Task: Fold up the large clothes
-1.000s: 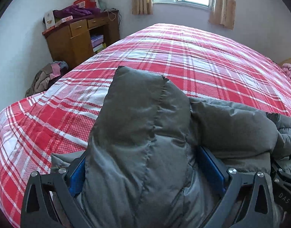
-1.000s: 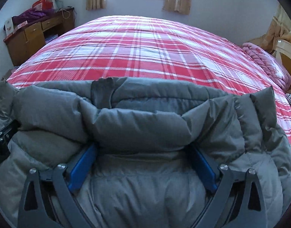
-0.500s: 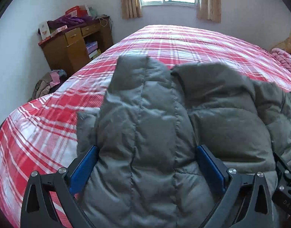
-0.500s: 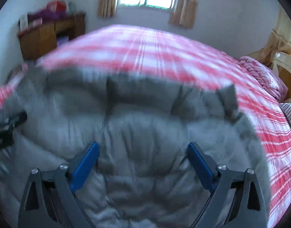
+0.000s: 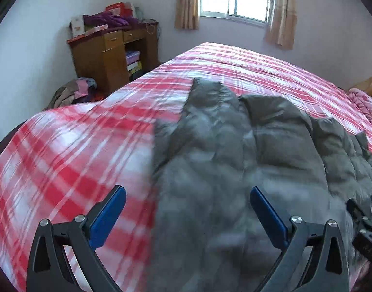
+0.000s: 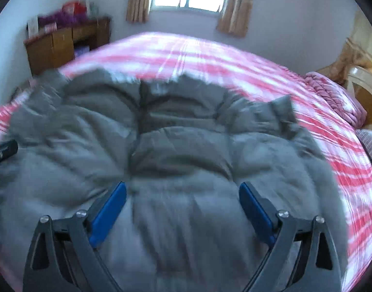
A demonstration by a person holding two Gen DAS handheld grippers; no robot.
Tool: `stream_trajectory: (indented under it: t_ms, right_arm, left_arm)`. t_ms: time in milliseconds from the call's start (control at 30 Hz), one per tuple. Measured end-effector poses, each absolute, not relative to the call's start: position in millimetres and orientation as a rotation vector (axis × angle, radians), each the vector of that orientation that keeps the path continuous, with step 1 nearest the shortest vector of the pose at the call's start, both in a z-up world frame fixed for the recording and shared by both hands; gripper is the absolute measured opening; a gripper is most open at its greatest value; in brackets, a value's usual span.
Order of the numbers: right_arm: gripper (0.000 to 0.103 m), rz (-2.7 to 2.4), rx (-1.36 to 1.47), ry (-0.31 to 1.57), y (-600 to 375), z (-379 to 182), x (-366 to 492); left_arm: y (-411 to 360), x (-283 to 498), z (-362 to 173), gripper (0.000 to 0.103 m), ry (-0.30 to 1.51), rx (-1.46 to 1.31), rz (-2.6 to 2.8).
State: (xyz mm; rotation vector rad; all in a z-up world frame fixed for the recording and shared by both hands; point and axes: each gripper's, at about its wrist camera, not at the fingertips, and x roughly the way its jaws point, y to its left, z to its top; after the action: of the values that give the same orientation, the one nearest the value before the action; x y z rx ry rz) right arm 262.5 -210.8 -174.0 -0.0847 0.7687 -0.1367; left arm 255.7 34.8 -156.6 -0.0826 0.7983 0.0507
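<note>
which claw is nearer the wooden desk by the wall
Left. The left claw sits at the jacket's desk-side edge; the right claw is over its middle, farther from the wooden desk.

Left gripper (image 5: 187,209), lower part of the frame: two black skeletal arms with triangular cut-outs, each carrying a flat blue pad (image 5: 108,219) on its inner face. Round silver screw heads (image 5: 80,218) mark the pivots, two per arm. Right gripper (image 6: 182,205), lower part of its own frame: the same build, black arms, blue pads (image 6: 108,214), silver screws (image 6: 282,213). At the lower right edge of the left view, a black part of the other gripper bears pale lettering, too blurred to read.
</note>
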Motion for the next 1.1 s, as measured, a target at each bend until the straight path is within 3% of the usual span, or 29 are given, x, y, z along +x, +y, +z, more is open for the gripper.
stream_trajectory:
  t_ms: [200,433,467,533,767,800,833,900,933,1100]
  right_arm:
    - [0.099,-0.124,-0.119,0.737,-200,-180,200]
    - [0.100,-0.154,-0.177,0.762,-196,-208,203]
    - [0.102,-0.153,-0.176,0.766,-201,-210,203]
    - [0.102,-0.151,-0.170,0.776,-205,-211,205]
    - [0.102,-0.162,-0.186,0.761,-203,-212,197]
    - [0.102,-0.163,-0.189,0.761,-202,-212,197]
    - [0.102,-0.162,-0.189,0.760,-202,-212,197]
    - [0.102,-0.157,-0.181,0.755,-203,-213,196]
    - [0.102,-0.154,-0.178,0.754,-203,-212,195]
    - [0.102,-0.148,-0.179,0.765,-202,-210,195]
  left_arm:
    - [52,244,-201,0.102,0.919,-0.185,0.072]
    - [48,241,-197,0.101,0.877,-0.225,0.036]
    - [46,240,-196,0.098,0.875,-0.232,0.014]
    - [43,234,-191,0.074,0.871,-0.242,-0.025]
    - [33,231,-193,0.074,0.868,-0.307,-0.124]
    - [36,229,-191,0.066,0.857,-0.342,-0.152]
    - [40,231,-192,0.039,0.854,-0.383,-0.198]
    - [44,232,-192,0.028,0.861,-0.413,-0.235]
    - [46,233,-190,0.018,0.851,-0.416,-0.251]
    - [60,229,-180,0.010,0.825,-0.482,-0.318]
